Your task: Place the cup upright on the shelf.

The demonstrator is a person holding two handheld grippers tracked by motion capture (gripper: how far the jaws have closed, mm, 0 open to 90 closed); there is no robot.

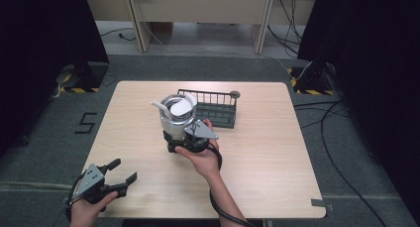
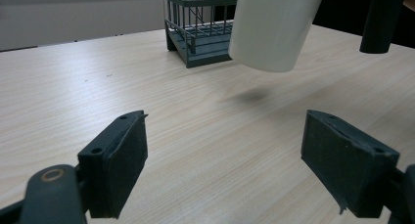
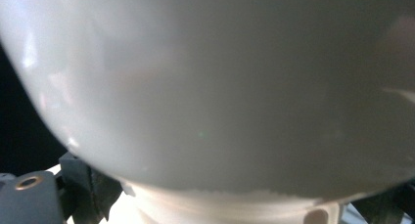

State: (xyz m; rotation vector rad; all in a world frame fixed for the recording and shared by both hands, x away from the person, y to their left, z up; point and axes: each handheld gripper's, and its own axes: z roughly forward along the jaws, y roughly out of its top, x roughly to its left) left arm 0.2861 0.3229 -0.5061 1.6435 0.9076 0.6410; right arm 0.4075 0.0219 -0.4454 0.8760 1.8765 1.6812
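Cup: a white cup (image 1: 177, 117) with a handle or spout jutting to its left, held above the table; the left gripper view shows its base (image 2: 273, 26) off the wood with a shadow beneath, so it is in the air, just in front of the rack.
Inside the cup: from the high view the mouth has a dark metallic rim and something pale inside, perhaps a lid or a folded piece; I cannot tell which.
Right gripper: the right gripper (image 1: 190, 137) grips the cup low on its body; in the right gripper view the white wall (image 3: 210, 87) presses close over the jaws, which close on it from both sides.
Step in hand: by my reading, carrying the cup, either toward the rack or away from it; the pictures do not settle the direction.
Next move: if the rack is the goal, the cup has to go forward and to the right, rise over the wire rim, then come down level so it does not catch on the bars or tip.
Risk: the hold sits low on a tall cup, so a tilt could swing the top.
Rack: a dark wire rack (image 1: 218, 105) stands just behind and right of the cup; nothing shows inside it, though its near part is hidden.
Left gripper: the left gripper (image 1: 120, 171) rests near the table's front left corner, jaws spread wide, holding nothing, well apart from the cup.
Table: a pale wooden table (image 1: 267, 157), bare apart from these things.
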